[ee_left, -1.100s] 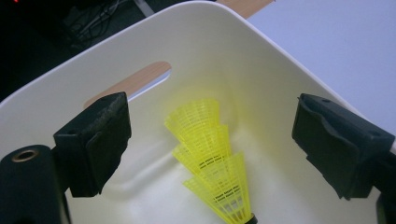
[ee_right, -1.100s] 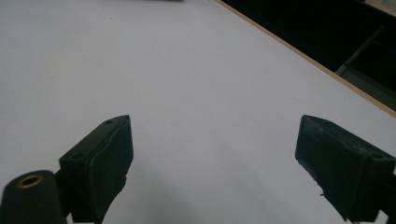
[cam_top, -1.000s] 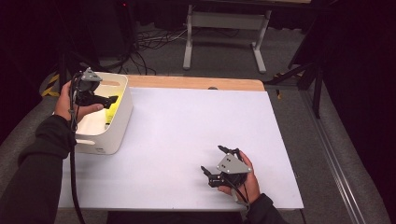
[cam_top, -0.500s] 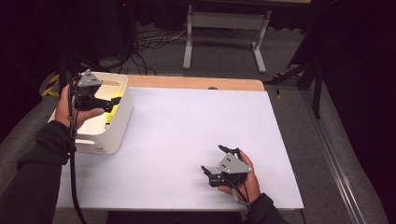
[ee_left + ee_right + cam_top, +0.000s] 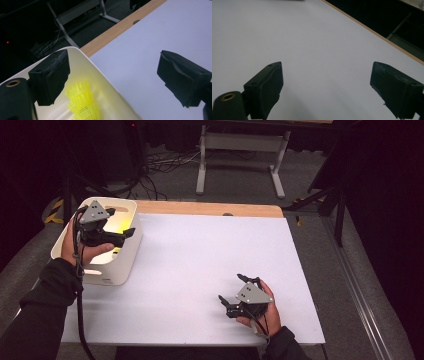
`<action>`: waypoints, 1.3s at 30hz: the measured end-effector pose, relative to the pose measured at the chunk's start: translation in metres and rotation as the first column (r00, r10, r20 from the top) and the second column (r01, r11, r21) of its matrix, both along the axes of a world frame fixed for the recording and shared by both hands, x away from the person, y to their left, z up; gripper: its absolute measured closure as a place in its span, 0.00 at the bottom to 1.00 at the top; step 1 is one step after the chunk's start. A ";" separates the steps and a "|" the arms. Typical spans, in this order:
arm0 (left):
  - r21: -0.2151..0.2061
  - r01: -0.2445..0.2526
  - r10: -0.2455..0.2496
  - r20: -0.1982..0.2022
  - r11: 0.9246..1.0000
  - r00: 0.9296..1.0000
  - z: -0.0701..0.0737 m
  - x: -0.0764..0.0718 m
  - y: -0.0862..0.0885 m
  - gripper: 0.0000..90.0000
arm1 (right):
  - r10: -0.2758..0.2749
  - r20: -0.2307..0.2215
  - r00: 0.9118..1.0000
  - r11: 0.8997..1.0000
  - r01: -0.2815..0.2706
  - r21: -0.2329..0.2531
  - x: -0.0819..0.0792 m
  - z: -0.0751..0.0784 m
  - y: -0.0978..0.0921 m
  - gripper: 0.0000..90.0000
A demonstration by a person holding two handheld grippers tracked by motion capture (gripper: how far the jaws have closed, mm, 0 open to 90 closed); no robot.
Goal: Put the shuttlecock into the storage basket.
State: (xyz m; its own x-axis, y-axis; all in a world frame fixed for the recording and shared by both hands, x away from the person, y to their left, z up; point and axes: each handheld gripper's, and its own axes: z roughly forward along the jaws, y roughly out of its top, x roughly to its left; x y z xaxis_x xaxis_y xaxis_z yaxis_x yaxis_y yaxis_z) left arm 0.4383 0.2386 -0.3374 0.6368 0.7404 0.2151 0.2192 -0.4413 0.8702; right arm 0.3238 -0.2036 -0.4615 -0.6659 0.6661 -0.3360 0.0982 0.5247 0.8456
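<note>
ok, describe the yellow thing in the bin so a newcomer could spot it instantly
Start at the white table; a cream bin stands at its left edge, under the left gripper. Inside lies a stack of yellow mesh cones, the one bright-coloured thing around.

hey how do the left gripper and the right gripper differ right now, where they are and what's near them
The left gripper is held up over the white bin at the table's left edge, while the right gripper sits low over the bare white table near the front. In the left gripper view, yellow mesh shuttlecocks lie in the bin just below its jaws; the right gripper view has just plain tabletop between its jaws. Both are open and hold nothing.
</note>
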 end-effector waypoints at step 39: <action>-0.039 0.084 -0.079 0.126 0.996 0.989 -0.011 -0.050 -0.015 0.12 | -0.001 -0.003 1.000 1.000 0.001 0.009 0.000 0.001 -0.002 0.14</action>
State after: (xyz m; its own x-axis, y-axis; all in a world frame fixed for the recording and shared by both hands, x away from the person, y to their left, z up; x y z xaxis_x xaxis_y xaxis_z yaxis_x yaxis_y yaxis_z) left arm 0.3887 0.2233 -0.3486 0.6658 0.6978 0.2643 0.0734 -0.4138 0.9074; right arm 0.3235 -0.2057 -0.4603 -0.6664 0.6696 -0.3278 0.1015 0.5171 0.8499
